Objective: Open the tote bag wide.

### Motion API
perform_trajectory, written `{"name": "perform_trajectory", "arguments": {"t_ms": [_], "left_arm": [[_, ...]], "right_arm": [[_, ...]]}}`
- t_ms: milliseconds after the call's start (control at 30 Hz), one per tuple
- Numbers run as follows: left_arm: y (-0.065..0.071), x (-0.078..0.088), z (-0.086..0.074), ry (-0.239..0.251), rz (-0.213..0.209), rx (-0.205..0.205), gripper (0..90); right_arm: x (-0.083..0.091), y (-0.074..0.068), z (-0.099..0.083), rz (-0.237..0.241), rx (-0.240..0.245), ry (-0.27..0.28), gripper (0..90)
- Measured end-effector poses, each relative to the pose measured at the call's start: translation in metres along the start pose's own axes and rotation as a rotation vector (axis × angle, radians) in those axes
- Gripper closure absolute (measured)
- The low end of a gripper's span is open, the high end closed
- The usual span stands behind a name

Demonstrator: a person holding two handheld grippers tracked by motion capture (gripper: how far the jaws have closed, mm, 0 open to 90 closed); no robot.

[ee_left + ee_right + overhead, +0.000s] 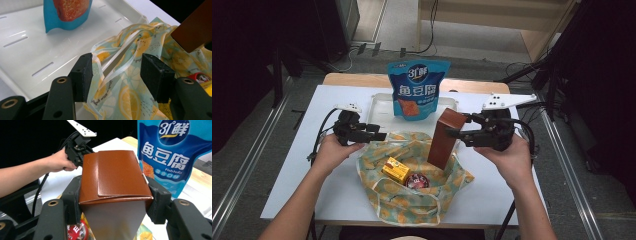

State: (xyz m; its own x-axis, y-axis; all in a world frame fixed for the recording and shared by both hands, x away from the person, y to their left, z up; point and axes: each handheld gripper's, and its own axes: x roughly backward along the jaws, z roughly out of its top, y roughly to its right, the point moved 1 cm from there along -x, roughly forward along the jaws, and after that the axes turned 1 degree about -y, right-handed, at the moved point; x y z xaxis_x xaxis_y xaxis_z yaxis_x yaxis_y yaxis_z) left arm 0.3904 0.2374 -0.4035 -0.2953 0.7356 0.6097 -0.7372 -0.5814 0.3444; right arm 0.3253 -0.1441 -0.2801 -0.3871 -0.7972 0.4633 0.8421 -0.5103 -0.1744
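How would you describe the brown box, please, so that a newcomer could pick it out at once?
Start at the white table and find the lemon-print bag lying open near its front edge. The brown box stands tilted over the bag's right side, clamped near its top by the right hand-held gripper. It is the tallest, plain reddish-brown carton, unlike the yellow box and red tin inside.

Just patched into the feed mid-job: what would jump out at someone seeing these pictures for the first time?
The tall brown box, clamped near its top in the right claw, tilts over the lemon-print bag at the table's middle. Behind it a bright blue snack pouch stands upright in the white tray. The left claw is open around the bag's handle, and a yellow carton and a red can lie in the bag.
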Motion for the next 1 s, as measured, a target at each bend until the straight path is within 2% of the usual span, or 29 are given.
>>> {"name": "perform_trajectory", "arguments": {"t_ms": [267, 467, 633, 733, 900, 1000], "left_arm": [[0.0, -0.002, -0.001, -0.015, 0.001, 0.0, 44.1], [-0.002, -0.001, -0.002, -0.016, 0.002, 0.004, 44.1], [-0.002, -0.001, -0.002, -0.01, 0.001, 0.01, 44.1], [-0.002, -0.002, -0.002, -0.017, 0.005, 0.009, 44.1], [-0.003, -0.003, -0.002, -0.014, -0.001, 0.012, 44.2], [-0.004, -0.003, -0.003, -0.013, -0.003, 0.014, 44.1]], "right_arm": [[-0.007, -0.004, 0.011, -0.022, 0.02, -0.001, 42.0], [-0.006, 0.002, 0.019, 0.014, 0.033, 0.036, 42.2], [-0.005, 0.012, 0.029, -0.034, 0.062, 0.047, 42.3], [-0.008, 0.021, 0.034, -0.04, 0.067, 0.053, 42.4], [-0.016, 0.038, 0.041, -0.055, 0.052, 0.061, 42.6], [-0.027, 0.049, 0.043, -0.071, 0.06, 0.061, 42.6]]}}
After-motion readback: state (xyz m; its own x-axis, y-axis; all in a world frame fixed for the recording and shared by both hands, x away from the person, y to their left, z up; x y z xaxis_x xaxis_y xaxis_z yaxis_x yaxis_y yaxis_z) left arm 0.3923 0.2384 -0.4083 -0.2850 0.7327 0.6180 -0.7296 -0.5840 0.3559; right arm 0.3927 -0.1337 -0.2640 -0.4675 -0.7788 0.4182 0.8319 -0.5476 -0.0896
